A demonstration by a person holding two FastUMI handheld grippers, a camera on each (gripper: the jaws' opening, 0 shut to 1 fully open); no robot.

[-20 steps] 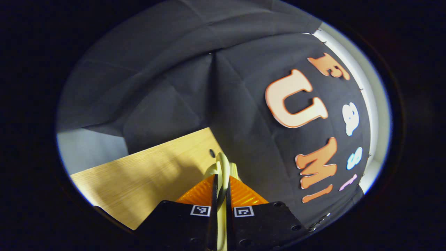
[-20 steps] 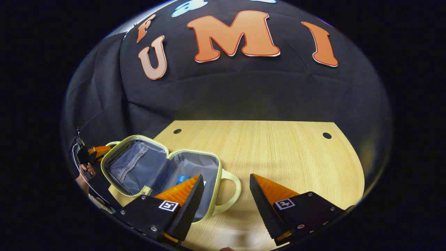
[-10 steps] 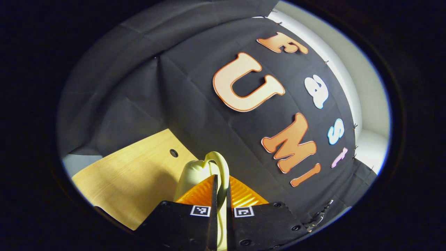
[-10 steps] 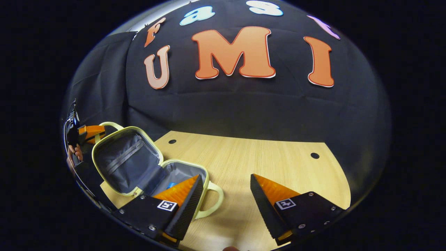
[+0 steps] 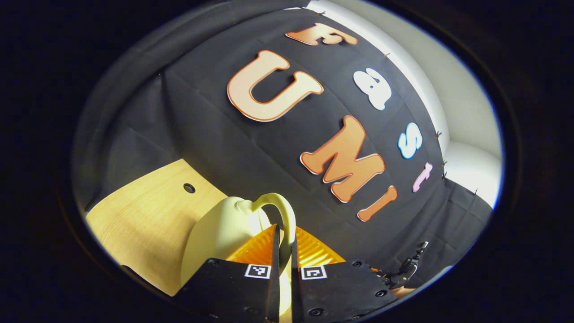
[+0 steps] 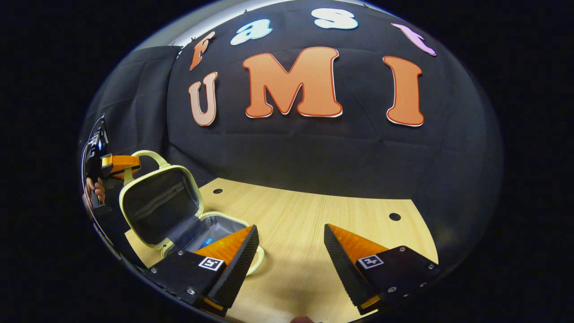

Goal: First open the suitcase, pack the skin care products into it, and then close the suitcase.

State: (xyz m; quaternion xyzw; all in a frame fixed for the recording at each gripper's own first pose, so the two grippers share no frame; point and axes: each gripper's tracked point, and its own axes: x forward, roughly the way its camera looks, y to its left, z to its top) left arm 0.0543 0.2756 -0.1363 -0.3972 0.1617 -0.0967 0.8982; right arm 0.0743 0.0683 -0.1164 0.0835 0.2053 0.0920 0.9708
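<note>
Closing step, by my reading. Left gripper pinches the handle of the suitcase lid, both fingers pressed on it. In the right gripper view the lid stands tilted, roughly upright, at the table's left side, hinged above the base lying to its right; a blue item sits inside. Lid must swing rightward and down. Right gripper spread wide, hovering just beside the base, holding nothing.
</note>
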